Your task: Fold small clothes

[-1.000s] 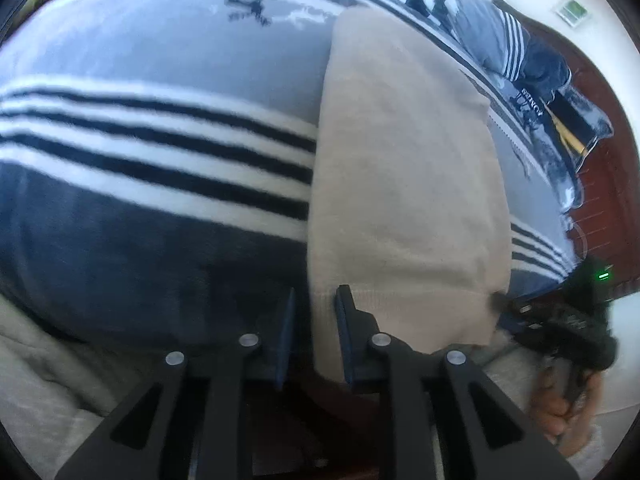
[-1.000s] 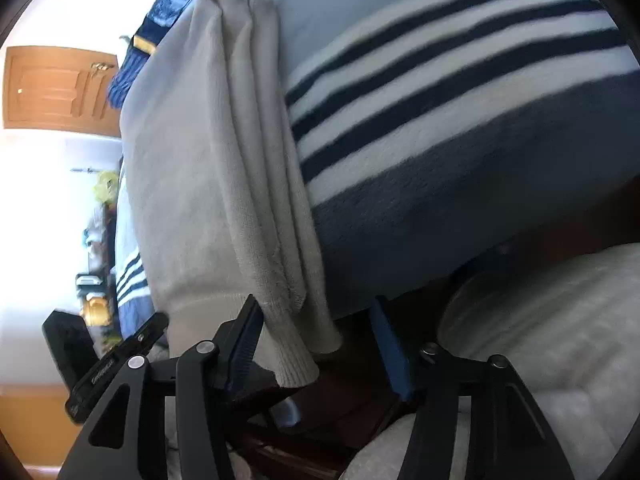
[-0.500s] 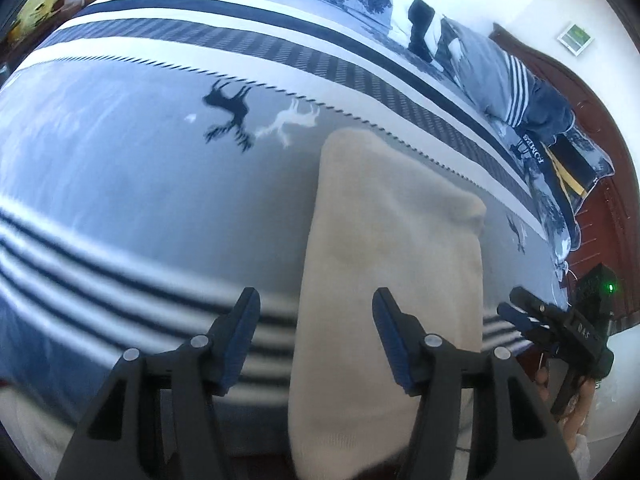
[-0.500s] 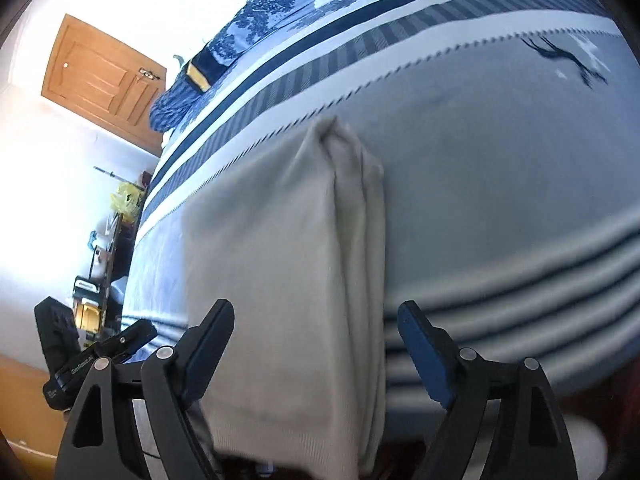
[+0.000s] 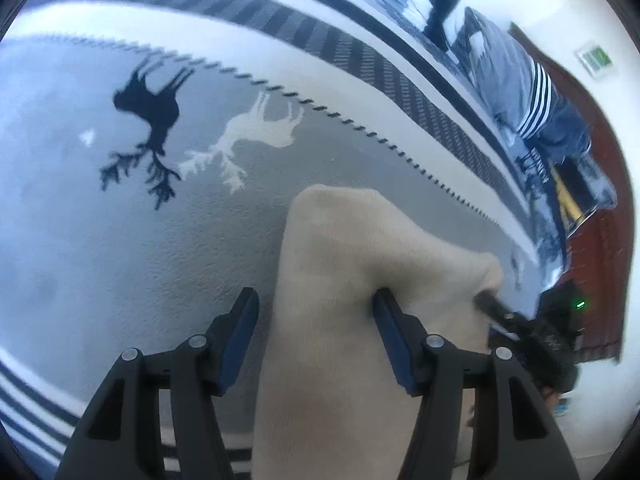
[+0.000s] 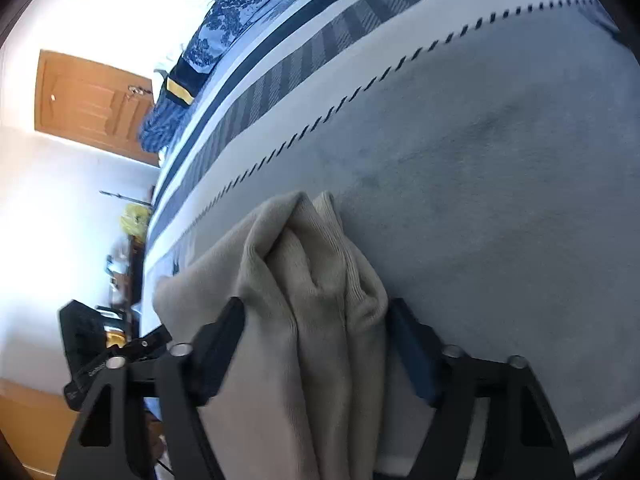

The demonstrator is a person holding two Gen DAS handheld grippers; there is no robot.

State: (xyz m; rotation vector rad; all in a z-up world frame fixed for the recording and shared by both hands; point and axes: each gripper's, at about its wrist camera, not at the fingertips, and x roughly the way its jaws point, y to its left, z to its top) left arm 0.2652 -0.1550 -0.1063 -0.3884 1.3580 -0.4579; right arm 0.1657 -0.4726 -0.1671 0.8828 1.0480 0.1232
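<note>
A beige knit garment (image 5: 340,320), soft and finely ribbed, lies as a long narrow fold on a fleecy grey blanket (image 5: 100,248) that covers the bed, its near end running toward the blanket's striped near edge. The left gripper (image 5: 316,322) has its blue-padded jaws spread wide, one either side of the garment's left edge, gripping nothing. The right gripper (image 6: 314,322) also stands spread, its jaws straddling the bunched, layered right edge of the garment (image 6: 320,300), where several rounded folds stack up. Two woven deer (image 5: 192,128), one dark and one pale, decorate the blanket beyond the garment. A wooden door (image 6: 92,104) stands at the far left.
</note>
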